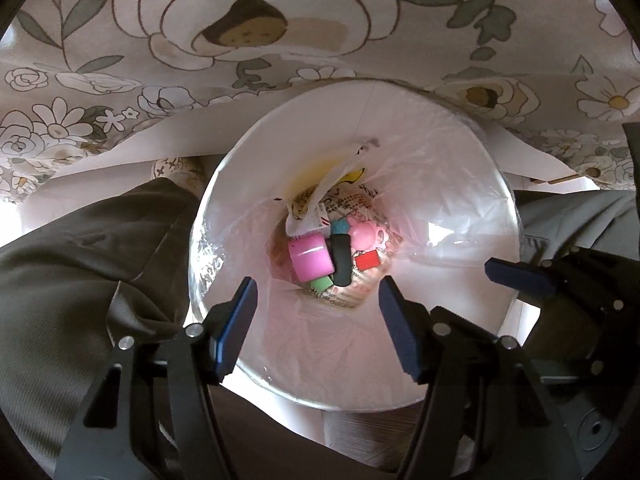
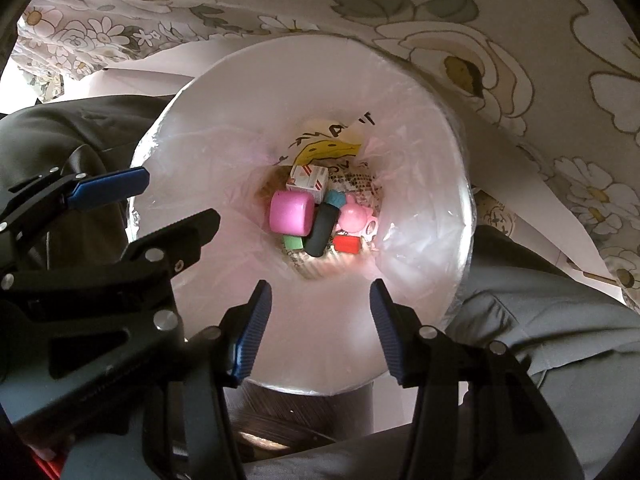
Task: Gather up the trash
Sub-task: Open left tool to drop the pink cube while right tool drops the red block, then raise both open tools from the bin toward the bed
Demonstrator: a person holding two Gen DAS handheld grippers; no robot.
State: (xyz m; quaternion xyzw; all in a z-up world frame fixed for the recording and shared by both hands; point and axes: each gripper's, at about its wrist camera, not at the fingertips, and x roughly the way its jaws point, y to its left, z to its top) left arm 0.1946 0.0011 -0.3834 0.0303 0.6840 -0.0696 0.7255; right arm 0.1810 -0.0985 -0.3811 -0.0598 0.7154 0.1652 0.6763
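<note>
**Both grippers empty above the lined bin**

Left gripper (image 1: 316,300) hangs over the mouth of the bin (image 1: 472,184), pointing down into it, its blue-padded fingers (image 1: 240,320) spread apart with nothing between them. Right gripper (image 2: 320,304) hangs beside it over the same opening, jaws likewise parted and empty; in the left wrist view one of its blue pads reaches in over the bin's right rim.

Below them, the white round bin is lined with a clear plastic bag (image 2: 420,216) that clings to the inner wall. On either side of the bin lies dark and grey cloth (image 1: 88,264); what it belongs to cannot be told.

At the bottom of the bin the trash lies in a tight heap: a pink cylinder (image 2: 290,214), touching a black capsule-shaped piece (image 2: 320,236), a green block (image 2: 293,242), a red block (image 2: 346,245), a pink toy-like piece (image 2: 354,216), a teal piece (image 2: 335,199) and a small white box (image 2: 310,180) with red stripes. Printed paper (image 2: 360,184) lies under them, and a sheet with a yellow drawing (image 2: 328,148) stands against the far wall.

Beyond the bin hangs a flowered tablecloth (image 1: 280,20), with a white edge beneath it.
</note>
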